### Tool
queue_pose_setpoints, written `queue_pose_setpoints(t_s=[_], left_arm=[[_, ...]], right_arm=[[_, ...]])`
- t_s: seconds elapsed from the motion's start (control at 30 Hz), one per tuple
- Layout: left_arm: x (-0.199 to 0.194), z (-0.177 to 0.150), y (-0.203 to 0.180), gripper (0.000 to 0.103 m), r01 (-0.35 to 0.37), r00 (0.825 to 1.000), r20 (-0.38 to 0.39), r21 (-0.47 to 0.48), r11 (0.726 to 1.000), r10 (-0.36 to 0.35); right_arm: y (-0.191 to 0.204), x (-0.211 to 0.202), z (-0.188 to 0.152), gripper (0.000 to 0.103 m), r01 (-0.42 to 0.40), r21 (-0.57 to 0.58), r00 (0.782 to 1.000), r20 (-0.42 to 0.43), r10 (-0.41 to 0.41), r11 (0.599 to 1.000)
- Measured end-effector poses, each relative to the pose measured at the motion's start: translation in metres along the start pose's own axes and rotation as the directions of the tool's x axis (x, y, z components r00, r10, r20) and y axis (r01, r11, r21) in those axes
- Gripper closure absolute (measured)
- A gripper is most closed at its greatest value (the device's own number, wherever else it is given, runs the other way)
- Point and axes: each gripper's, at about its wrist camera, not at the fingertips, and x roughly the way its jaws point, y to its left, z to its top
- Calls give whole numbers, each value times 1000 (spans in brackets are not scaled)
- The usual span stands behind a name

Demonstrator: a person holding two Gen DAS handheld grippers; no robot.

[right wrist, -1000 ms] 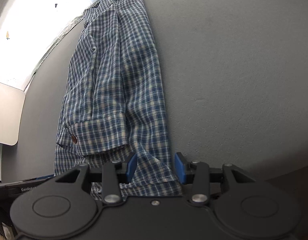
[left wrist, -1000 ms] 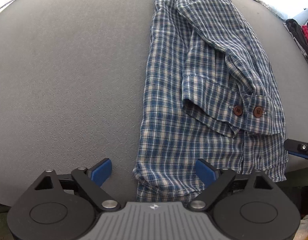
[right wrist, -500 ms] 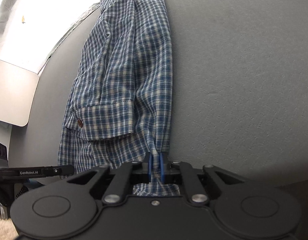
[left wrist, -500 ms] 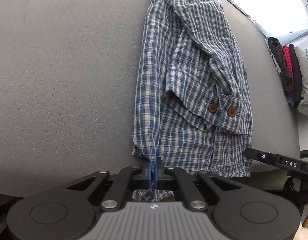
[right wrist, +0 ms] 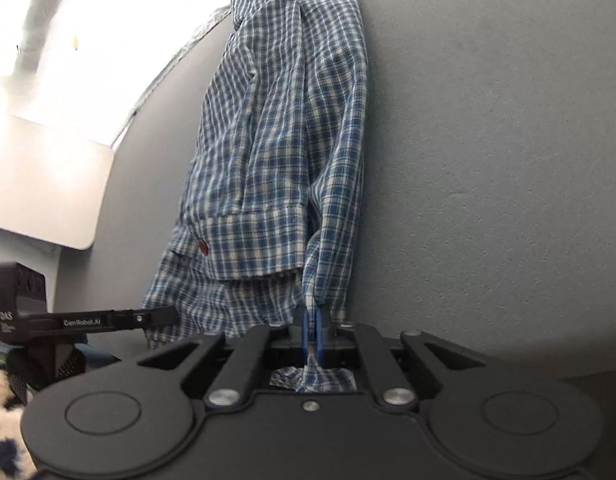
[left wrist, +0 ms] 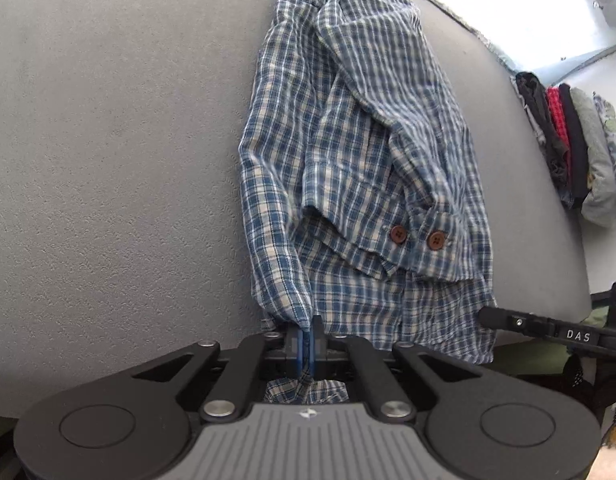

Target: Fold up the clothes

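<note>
Grey counter (left wrist: 107,160) carried the plaid shirt (left wrist: 348,152), sleeves folded inward. Within the last second both claws had closed: left claw (left wrist: 306,346) and right claw (right wrist: 311,334) each pinched a hem corner, now lifted, seemingly ready to fold the hem toward the collar.

Soft woven plaid shirt (left wrist: 348,152) on a matt, grainy grey table (left wrist: 107,160)

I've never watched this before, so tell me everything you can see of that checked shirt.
The checked shirt is blue-and-cream plaid, thin woven cloth by its look, lying lengthwise on a grey surface, collar at the far end. A sleeve is folded over it, its cuff showing two brown buttons. The left claw and right claw each pinch the near hem, lifting ridges.
</note>
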Motion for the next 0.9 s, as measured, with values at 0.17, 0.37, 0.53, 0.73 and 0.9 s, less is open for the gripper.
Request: queue_pose_setpoints(t_s=[0.17,0.37,0.53,0.73,0.9], left_arm=[[-33,16,-5,101,114,989,99,-67,991,-107],[-54,45,-16,101,158,966,218,-66,985,-140],[-61,73,-18,101,150,949,288,-61,987,-126],[-62,109,-16,101,198,928,340,-101,975,-153],[-48,146,-14,101,221,921,355,-143,965,-159]], right_arm=[[-13,-32,9,99,-247,193,962,167,216,950],[-14,-42,32,99,-410,259,888,331,319,874],[-14,-42,59,99,-441,256,858,401,320,861],[-20,-25,96,99,-460,288,842,442,310,840],[-27,-2,135,99,-429,317,857,439,270,846]])
